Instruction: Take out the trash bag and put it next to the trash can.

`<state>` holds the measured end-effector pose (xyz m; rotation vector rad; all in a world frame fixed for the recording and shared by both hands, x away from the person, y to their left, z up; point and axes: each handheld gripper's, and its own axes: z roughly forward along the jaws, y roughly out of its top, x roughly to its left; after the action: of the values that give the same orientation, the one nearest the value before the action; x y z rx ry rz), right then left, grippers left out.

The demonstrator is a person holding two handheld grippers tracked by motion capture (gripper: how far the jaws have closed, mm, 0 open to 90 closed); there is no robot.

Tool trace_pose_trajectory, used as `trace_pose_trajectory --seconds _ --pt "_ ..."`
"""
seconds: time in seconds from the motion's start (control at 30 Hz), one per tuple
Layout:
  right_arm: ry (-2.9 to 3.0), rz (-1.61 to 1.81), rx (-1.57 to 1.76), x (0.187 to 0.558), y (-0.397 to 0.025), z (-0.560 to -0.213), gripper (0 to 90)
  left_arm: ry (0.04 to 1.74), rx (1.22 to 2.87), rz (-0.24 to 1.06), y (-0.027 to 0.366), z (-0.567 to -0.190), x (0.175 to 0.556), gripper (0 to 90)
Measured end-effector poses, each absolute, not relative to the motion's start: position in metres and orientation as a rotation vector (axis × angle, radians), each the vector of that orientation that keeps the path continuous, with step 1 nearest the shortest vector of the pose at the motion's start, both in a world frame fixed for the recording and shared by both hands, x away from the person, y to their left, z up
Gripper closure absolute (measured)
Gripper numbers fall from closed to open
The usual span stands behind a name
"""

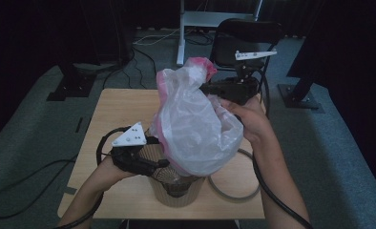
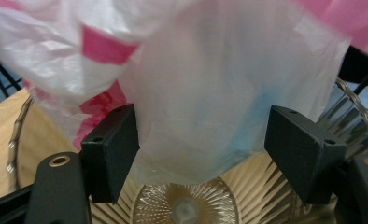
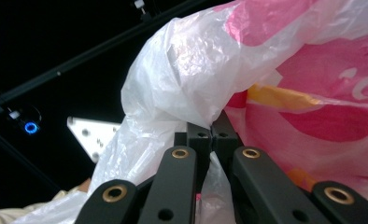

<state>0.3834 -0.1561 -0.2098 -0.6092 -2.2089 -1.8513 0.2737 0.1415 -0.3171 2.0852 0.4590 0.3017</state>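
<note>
Nearest to me, at the bottom centre of the high view, I see the ribbed tan wastebasket (image 1: pixel 176 188) standing on the front part of the light wooden table (image 1: pixel 114 109). My left gripper (image 1: pixel 150 162) sits at the lower left of centre, right against the basket's rim, with its grey 3-cornered plate on top. In the left gripper view its 2 jaws stand wide apart at either side of the frame, and the bulging bottom of the thin white and pink plastic bag (image 1: pixel 198 129) hangs between them without either jaw pressing it. Below the bag, at the bottom centre of that view, I look down into the basket's ribbed inside (image 2: pixel 187 205).

The bag fills the centre of the high view. Its rounded body hangs over the basket's mouth, and its gathered neck rises to the upper centre of the frame.

Farther back, at the upper right of centre, my right gripper (image 1: pixel 210 88) meets the bag just below its neck. In the right gripper view its 2 jaws are pressed together at the centre of the frame, pinching a fold of the white film (image 3: pixel 191 93), with pink print spreading to the right.

Beyond the table, at the top of the high view, a black chair (image 1: pixel 245 36) stands on the grey carpet (image 1: pixel 33 109).
</note>
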Motion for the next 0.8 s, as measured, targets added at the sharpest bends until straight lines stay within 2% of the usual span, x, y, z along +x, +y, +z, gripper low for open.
trace_pose_trajectory --seconds 0.03,0.07,0.13,0.17,0.2,0.3,0.47,0.5,0.53,0.6,0.67,0.7,0.73,0.8 --pt "-2.213 -1.852 -0.604 0.383 -0.155 -0.209 90.0 0.464 2.086 0.310 0.140 -0.317 0.274 26.6" --pt "-2.206 -1.857 -0.600 0.383 -0.155 -0.208 90.0 0.468 2.075 0.334 0.139 -0.316 0.273 32.5" --pt "-2.208 -1.861 -0.599 0.381 -0.153 -0.208 90.0 0.482 2.034 0.361 0.141 -0.316 0.273 70.6" --pt "-2.210 -1.853 -0.598 0.380 -0.153 -0.209 90.0 0.488 2.014 0.357 0.141 -0.315 0.273 85.7" --pt "-2.223 -1.843 -0.593 0.379 -0.152 -0.211 90.0 0.496 2.009 0.367 0.142 -0.314 0.273 89.0" --pt "-2.231 -1.818 -0.578 0.377 -0.150 -0.217 90.0 0.518 1.967 0.362 0.145 -0.312 0.273 89.6" --pt "-2.326 -1.620 -0.493 0.363 -0.132 -0.250 89.5 0.571 1.883 0.329 0.151 -0.306 0.274 89.6" --pt "-2.337 -1.572 -0.454 0.359 -0.127 -0.256 77.9 0.574 1.875 0.328 0.151 -0.305 0.274 89.6" --pt "-2.345 -1.536 -0.424 0.355 -0.122 -0.262 60.7 0.587 1.855 0.337 0.151 -0.303 0.273 89.6" --pt "-2.394 -1.452 -0.391 0.348 -0.110 -0.271 37.4 0.597 1.825 0.332 0.151 -0.299 0.274 89.6" --pt "-2.476 -1.394 -0.402 0.343 -0.098 -0.279 29.7 0.600 1.791 0.289 0.150 -0.296 0.275 89.6" --pt "-2.504 -1.365 -0.402 0.341 -0.092 -0.282 28.5 0.581 1.787 0.263 0.150 -0.295 0.276 89.6" --pt "-2.526 -1.343 -0.407 0.339 -0.088 -0.284 32.0 0.563 1.774 0.233 0.149 -0.294 0.276 89.5" --pt "-2.574 -1.311 -0.372 0.337 -0.083 -0.285 52.0 0.552 1.767 0.238 0.147 -0.293 0.274 89.5"
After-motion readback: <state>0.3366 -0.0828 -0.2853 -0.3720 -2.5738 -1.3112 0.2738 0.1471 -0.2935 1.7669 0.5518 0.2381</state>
